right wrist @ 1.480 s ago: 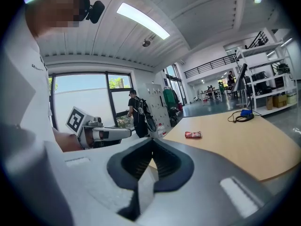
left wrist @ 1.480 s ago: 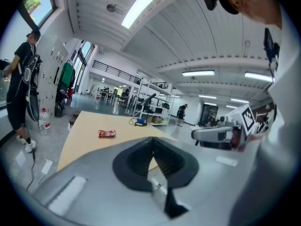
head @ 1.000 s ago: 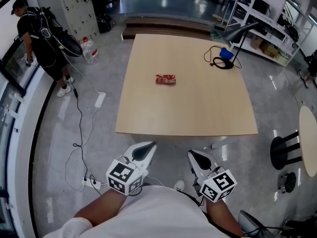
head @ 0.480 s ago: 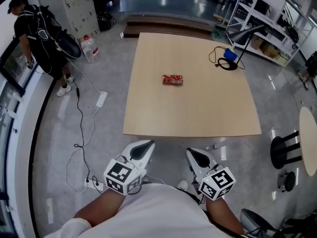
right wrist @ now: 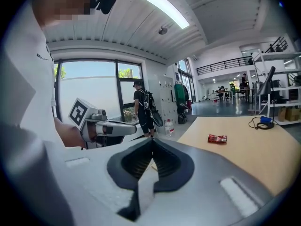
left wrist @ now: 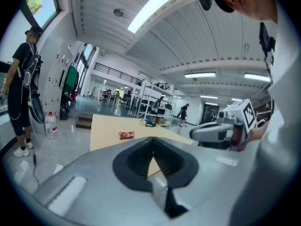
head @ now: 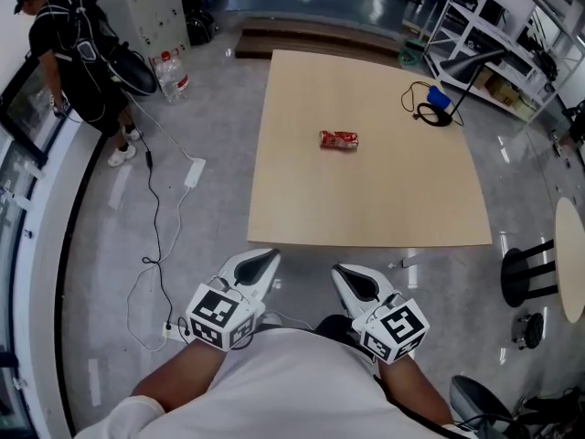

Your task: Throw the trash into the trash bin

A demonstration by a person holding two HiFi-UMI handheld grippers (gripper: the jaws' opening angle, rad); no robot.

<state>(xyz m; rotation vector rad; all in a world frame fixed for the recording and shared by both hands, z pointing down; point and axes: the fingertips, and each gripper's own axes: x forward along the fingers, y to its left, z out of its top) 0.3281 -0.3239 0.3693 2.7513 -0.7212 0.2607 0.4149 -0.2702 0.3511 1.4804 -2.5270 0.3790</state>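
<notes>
A crumpled red piece of trash (head: 338,139) lies flat near the middle of the light wooden table (head: 366,208). It also shows as the red trash (left wrist: 126,135) in the left gripper view and the red trash (right wrist: 217,138) in the right gripper view. My left gripper (head: 265,256) and right gripper (head: 340,271) hover side by side over the floor, just short of the table's near edge. Both are shut with nothing between the jaws, as the left gripper (left wrist: 151,140) and right gripper (right wrist: 151,142) show close up. The trash is well ahead of both.
A desk lamp (head: 471,71) and a blue item with a black cable (head: 435,103) sit on the table's far right. A person with a backpack (head: 73,53) stands at far left. A power strip (head: 194,172) with cords lies on the floor. A black stool (head: 528,273) stands at right.
Both grippers have moved across the floor with the person and are closer to the table's near edge. In the head view the table and trash have shifted right. The jaws stay shut.
</notes>
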